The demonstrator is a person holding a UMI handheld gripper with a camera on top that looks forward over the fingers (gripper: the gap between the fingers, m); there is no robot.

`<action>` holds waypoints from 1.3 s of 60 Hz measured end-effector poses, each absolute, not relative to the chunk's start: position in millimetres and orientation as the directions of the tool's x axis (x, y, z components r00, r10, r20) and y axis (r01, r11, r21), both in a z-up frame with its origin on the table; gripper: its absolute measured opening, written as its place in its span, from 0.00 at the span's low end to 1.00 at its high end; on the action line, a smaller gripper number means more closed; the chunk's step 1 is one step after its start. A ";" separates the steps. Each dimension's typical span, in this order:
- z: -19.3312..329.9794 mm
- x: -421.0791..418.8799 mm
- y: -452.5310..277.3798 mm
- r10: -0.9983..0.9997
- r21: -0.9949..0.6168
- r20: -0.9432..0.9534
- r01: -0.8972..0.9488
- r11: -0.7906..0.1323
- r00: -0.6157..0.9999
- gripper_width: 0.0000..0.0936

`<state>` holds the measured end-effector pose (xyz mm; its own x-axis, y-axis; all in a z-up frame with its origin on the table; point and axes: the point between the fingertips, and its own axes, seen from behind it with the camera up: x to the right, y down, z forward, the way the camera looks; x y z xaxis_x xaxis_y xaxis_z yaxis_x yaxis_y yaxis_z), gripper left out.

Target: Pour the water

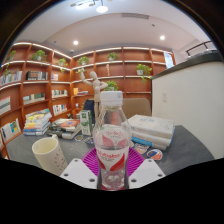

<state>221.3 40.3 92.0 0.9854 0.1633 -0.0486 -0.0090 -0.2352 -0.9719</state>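
A clear plastic water bottle (112, 140) with a red-and-white label and no cap visible stands upright between my fingers. My gripper (112, 172) is shut on the bottle, with both magenta pads (93, 160) pressed against its lower body. The bottle appears lifted above the grey table (185, 150). A cream-coloured cup (48, 155) stands on the table to the left of the bottle, a little ahead of the left finger.
Stacks of books (38, 123) lie at the back left of the table, and a white box (152, 127) lies at the back right. A small green carton (86, 122) stands behind the bottle. Wooden bookshelves (40, 75) line the walls beyond.
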 end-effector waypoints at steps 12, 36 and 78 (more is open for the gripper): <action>93.6 221.2 40.9 0.150 -0.975 -0.031 0.003 -0.223 0.988 0.51; 101.3 219.8 -25.2 0.131 -0.935 0.053 0.096 -0.342 0.990 0.87; 215.3 204.6 -90.6 0.011 -0.929 -0.026 -0.020 -0.369 1.000 0.89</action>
<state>204.6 -90.6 215.3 0.9996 0.0110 -0.0264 -0.0205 -0.3693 -0.9291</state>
